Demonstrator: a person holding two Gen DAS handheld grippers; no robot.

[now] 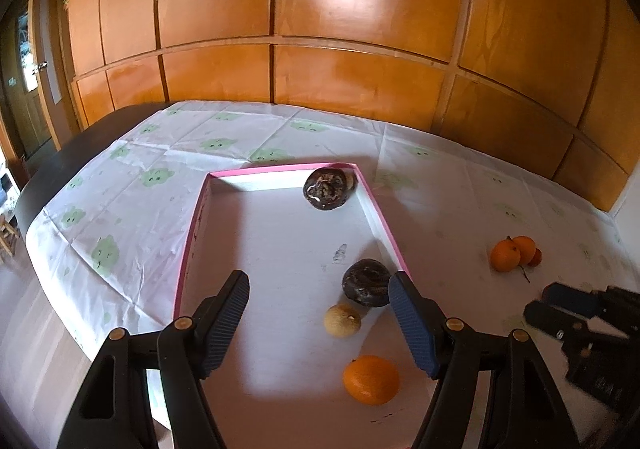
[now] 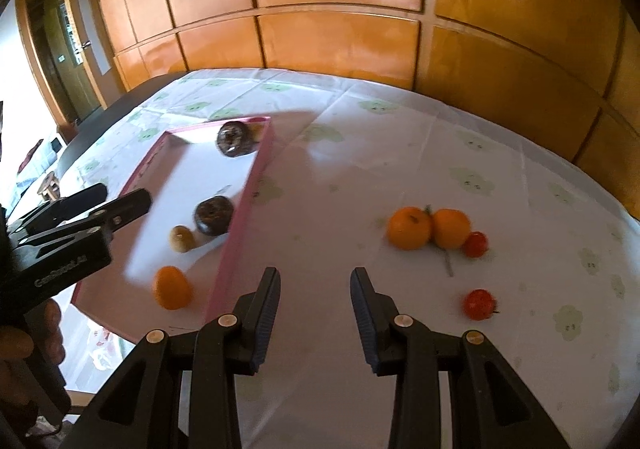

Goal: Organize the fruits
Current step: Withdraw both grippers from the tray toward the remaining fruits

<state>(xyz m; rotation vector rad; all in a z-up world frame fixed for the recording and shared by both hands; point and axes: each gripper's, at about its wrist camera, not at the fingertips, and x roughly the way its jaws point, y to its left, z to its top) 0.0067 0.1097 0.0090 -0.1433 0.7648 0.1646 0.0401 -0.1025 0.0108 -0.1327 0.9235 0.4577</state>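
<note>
A white box with a pink rim (image 1: pixel 191 237) lies on the table. In it are a dark round fruit (image 1: pixel 325 189) in the far right corner, a second dark fruit (image 1: pixel 366 288), a small tan fruit (image 1: pixel 342 320) and an orange (image 1: pixel 371 379). My left gripper (image 1: pixel 320 285) hovers open over the box, holding nothing. To the box's right, on the cloth, lie two oranges (image 2: pixel 410 228) (image 2: pixel 451 228) and two small red fruits (image 2: pixel 475 244) (image 2: pixel 480 304). My right gripper (image 2: pixel 316 289) is open and empty above the cloth between the box (image 2: pixel 244 209) and these fruits.
The table carries a white cloth with green prints (image 2: pixel 400 153). A wall of orange wooden panels (image 1: pixel 320 9) stands right behind it. The left gripper (image 2: pixel 124 197) and a hand (image 2: pixel 24 337) show at the right wrist view's left edge. A doorway (image 2: pixel 60 57) is far left.
</note>
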